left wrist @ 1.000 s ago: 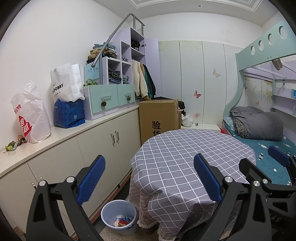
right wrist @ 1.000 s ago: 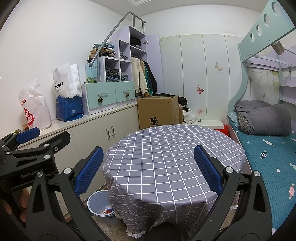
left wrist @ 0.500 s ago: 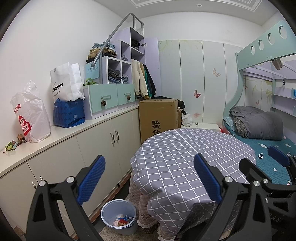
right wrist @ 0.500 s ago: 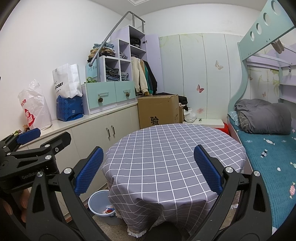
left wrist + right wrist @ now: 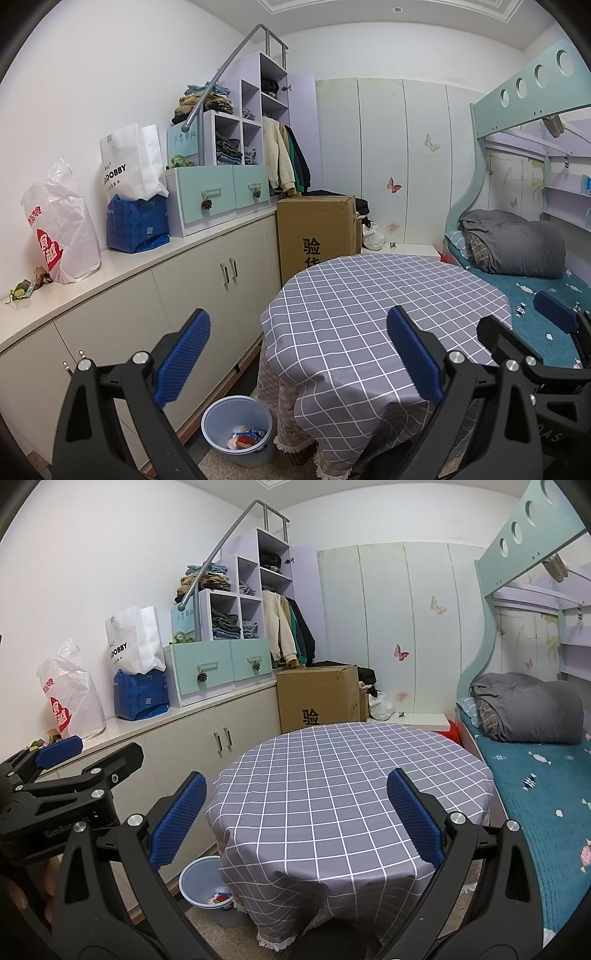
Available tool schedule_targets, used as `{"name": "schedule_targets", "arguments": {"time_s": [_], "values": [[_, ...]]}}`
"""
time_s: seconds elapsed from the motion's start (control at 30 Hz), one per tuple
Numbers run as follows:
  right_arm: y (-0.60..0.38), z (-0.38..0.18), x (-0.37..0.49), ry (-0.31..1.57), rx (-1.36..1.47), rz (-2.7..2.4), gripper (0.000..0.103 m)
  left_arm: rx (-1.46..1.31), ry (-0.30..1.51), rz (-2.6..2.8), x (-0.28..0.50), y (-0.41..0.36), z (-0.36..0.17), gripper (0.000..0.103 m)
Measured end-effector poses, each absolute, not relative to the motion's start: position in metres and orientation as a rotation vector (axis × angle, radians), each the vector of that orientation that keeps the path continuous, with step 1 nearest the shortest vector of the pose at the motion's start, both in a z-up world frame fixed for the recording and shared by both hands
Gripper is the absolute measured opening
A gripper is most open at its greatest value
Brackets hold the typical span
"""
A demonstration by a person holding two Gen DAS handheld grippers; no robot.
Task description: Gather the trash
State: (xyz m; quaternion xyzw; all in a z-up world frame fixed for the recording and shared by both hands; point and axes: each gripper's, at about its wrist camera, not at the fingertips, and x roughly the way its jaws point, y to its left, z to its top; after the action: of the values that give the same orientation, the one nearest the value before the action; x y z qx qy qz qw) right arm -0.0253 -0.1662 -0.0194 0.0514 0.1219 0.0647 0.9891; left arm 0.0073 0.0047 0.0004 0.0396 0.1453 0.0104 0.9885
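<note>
Both the left gripper [image 5: 297,354] and right gripper [image 5: 293,818] are hovering spread wide and empty above the grey checked round table [image 5: 343,775], while the light, crinkly wrappers sitting in the blue plastic bin [image 5: 238,430] probably need pinching at an edge.

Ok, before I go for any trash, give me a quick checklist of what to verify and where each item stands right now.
1. Left hand-held gripper open and holding nothing: ok.
2. Right hand-held gripper open and holding nothing: ok.
3. Blue bin upright on the floor by the table, mouth unobstructed: ok.
4. Bin has room left: ok, wrappers cover only the bottom.
5. Trash on the checked tablecloth: none visible, so not ok as a target.
6. Small scraps on the counter beside the white plastic bag, whether they are trash: cannot tell.
</note>
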Motion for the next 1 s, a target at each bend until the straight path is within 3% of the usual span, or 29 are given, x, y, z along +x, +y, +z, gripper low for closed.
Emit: {"name": "schedule_targets", "arguments": {"time_s": [1.0], "values": [[-0.165, -0.021, -0.024, 0.252, 0.11, 0.13, 0.096, 0.085, 0.301, 0.017, 0.008, 0.007, -0.01, 0.094]]}}
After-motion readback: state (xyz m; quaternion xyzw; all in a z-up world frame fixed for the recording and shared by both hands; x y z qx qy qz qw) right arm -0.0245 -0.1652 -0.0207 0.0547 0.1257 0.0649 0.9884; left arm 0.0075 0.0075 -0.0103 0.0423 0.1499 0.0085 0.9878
